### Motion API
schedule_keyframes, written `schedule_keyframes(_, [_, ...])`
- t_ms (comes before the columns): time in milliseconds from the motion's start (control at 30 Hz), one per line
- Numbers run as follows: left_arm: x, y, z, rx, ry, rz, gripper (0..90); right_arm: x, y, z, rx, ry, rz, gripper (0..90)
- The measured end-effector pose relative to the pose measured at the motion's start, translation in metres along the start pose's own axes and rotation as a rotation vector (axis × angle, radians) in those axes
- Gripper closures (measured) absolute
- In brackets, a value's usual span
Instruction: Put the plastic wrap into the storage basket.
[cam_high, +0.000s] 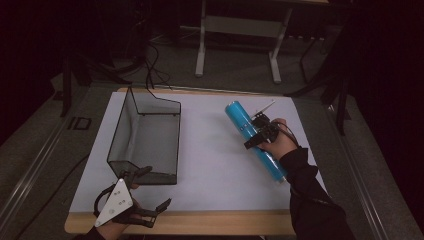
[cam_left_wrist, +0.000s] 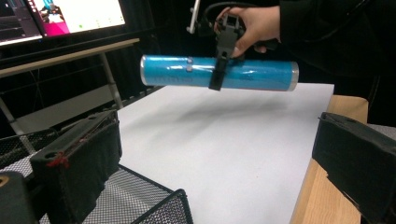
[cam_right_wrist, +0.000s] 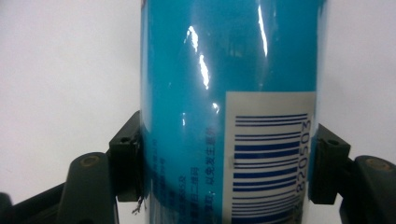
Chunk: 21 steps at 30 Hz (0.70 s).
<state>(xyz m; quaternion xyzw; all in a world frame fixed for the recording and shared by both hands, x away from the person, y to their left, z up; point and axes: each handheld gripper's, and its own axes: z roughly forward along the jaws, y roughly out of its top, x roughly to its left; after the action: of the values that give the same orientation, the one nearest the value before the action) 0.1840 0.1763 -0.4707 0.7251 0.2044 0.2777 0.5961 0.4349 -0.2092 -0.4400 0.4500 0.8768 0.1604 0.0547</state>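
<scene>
Blue tube gripped above the desk

Our right claw (cam_high: 258, 134) pinches the blue tube (cam_high: 252, 140) mid-length — lifted off the white desk (cam_high: 215, 160) at about three o'clock; our left claw (cam_high: 152, 189) stands spread at seven o'clock, beside the mesh basket (cam_high: 145, 137).

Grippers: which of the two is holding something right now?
The right gripper: its jaws are shut on the blue tube, held level above the white mat. The left gripper is open and holds nothing, beside the mesh basket.
</scene>
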Motion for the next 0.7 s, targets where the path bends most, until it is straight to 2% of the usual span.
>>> schedule_keyframes(233, [0.0, 0.0, 0.0, -0.003, 0.001, -0.003, 2.0, 0.013, 0.015, -0.019, -0.087, 0.013, 0.009, 31.7])
schedule_keyframes(367, [0.0, 0.0, 0.0, -0.004, 0.003, -0.003, 2.0, 0.023, 0.023, -0.024, -0.113, 0.015, 0.002, 31.7])
schedule_keyframes(467, [0.001, 0.0, 0.0, -0.011, 0.007, -0.01, 2.0, 0.036, 0.035, -0.029, -0.147, 0.005, -0.015, 31.7])
schedule_keyframes(567, [0.001, 0.0, -0.001, -0.014, 0.007, -0.013, 2.0, 0.043, 0.043, -0.034, -0.174, 0.019, -0.008, 31.7])
schedule_keyframes(600, [0.001, 0.0, -0.001, -0.016, 0.006, -0.011, 2.0, 0.05, 0.05, -0.037, -0.2, 0.013, -0.005, 31.6])
schedule_keyframes(700, [0.0, 0.0, -0.001, -0.016, 0.009, -0.007, 2.0, 0.06, 0.059, -0.04, -0.237, 0.02, 0.004, 31.7])
